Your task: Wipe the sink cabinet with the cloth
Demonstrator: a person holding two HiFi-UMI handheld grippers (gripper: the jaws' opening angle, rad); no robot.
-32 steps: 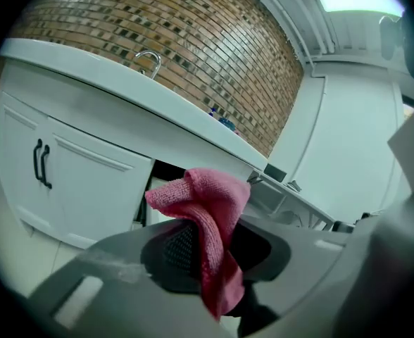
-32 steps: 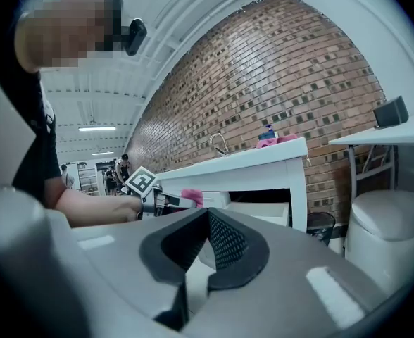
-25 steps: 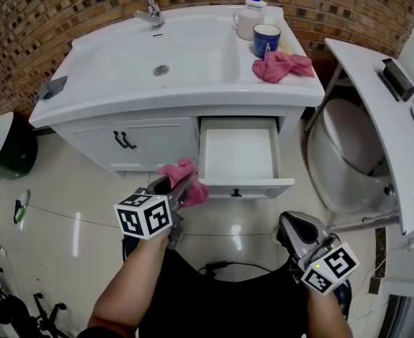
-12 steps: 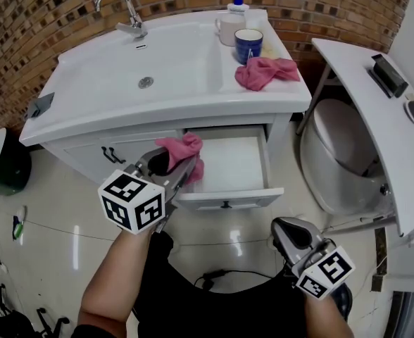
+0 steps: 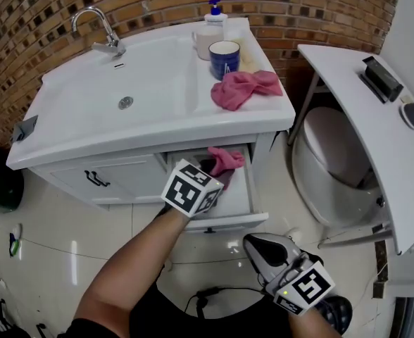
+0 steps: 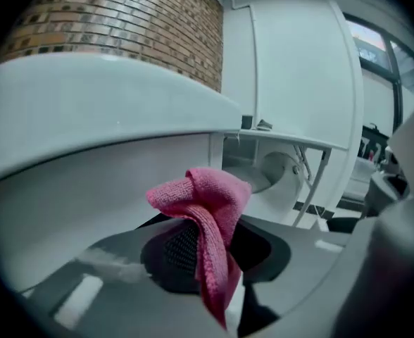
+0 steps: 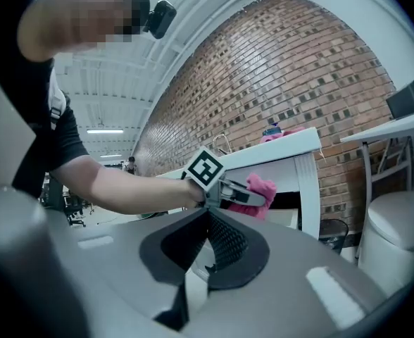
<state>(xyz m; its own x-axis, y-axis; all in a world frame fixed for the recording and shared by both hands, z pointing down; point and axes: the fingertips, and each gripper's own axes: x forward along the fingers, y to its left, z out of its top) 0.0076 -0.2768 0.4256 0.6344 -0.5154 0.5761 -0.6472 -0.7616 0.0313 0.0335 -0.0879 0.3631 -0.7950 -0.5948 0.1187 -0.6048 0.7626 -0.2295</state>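
Cloth (image 6: pixel 210 203) clamped by left hand-held gripper (image 5: pixel 217 171) at drawer (image 5: pixel 224 221).

Crumpled pink cloth (image 5: pixel 226 160) — in sink cabinet (image 5: pixel 122 177) drawer (image 5: pixel 241 192)

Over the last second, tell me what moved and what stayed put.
The left hand-held gripper, shut on the pink cloth, travelled forward from in front of the cabinet into the open drawer, under the countertop. Nothing was picked up or released. The right hand-held gripper stayed low, shut and empty. The drawer stayed open, and the second pink cloth and blue mug stayed on the countertop.
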